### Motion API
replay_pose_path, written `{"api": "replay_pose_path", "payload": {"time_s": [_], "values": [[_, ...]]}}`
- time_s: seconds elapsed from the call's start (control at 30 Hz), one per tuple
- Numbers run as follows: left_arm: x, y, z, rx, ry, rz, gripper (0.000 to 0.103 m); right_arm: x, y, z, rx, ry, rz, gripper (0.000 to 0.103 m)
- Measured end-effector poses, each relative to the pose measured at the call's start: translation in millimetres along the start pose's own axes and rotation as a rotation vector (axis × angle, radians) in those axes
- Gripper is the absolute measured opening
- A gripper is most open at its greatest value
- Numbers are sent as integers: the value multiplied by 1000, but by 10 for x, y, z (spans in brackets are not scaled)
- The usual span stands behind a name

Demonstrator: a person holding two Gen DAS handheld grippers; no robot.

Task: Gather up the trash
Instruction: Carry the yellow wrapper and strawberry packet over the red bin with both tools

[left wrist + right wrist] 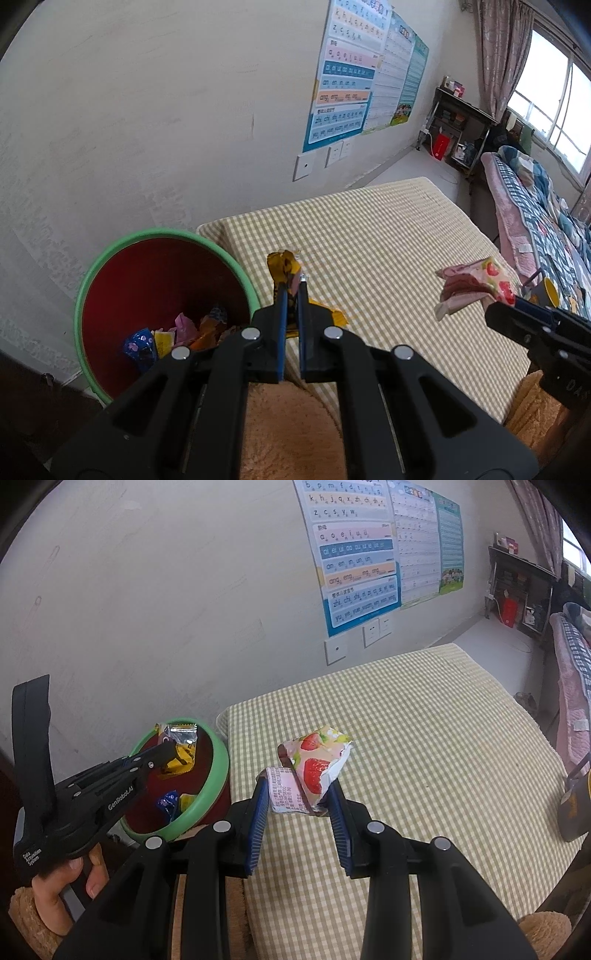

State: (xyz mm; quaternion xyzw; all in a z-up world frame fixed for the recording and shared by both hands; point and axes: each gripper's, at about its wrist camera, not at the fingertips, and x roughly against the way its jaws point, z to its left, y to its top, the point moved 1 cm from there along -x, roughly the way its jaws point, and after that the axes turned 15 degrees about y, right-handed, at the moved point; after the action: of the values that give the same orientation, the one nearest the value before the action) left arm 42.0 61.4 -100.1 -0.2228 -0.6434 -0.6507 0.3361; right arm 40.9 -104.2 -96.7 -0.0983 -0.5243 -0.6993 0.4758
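A big table with a yellow checked cloth (406, 738) stands by the wall. Next to its corner sits a red trash bin with a green rim (88, 280). Some wrappers lie at the bottom of the bin (173, 338) already, so part of the job looks done.

The left gripper (291, 288) is squeezed shut on a yellow wrapper (282, 264). From its own camera the wrapper looks just beside the bin. From the other camera it looks like it is right over the bin's opening. It still has to be dropped in.

The right gripper (297, 794) holds a pink strawberry wrapper (317, 764) between its blue pads. The pads press on the wrapper's two sides. This wrapper is up over the checked cloth, near the bin but not over it yet.

No other trash shows on the cloth in these views. So it looks like these two wrappers may be the last ones. A dark mug with a yellow inside (546, 291) is near the far edge of the table.
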Motion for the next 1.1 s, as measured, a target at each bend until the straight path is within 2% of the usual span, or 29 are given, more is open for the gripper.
{"api": "replay_pose_path", "payload": {"time_s": [0.67,1.1], "values": [[-147,-65,431,85,46,32,4,-352,58,335,71,43,75,33],[-267,-114,854,147,127,51,4,-667,61,664,131,92,130,33]]}}
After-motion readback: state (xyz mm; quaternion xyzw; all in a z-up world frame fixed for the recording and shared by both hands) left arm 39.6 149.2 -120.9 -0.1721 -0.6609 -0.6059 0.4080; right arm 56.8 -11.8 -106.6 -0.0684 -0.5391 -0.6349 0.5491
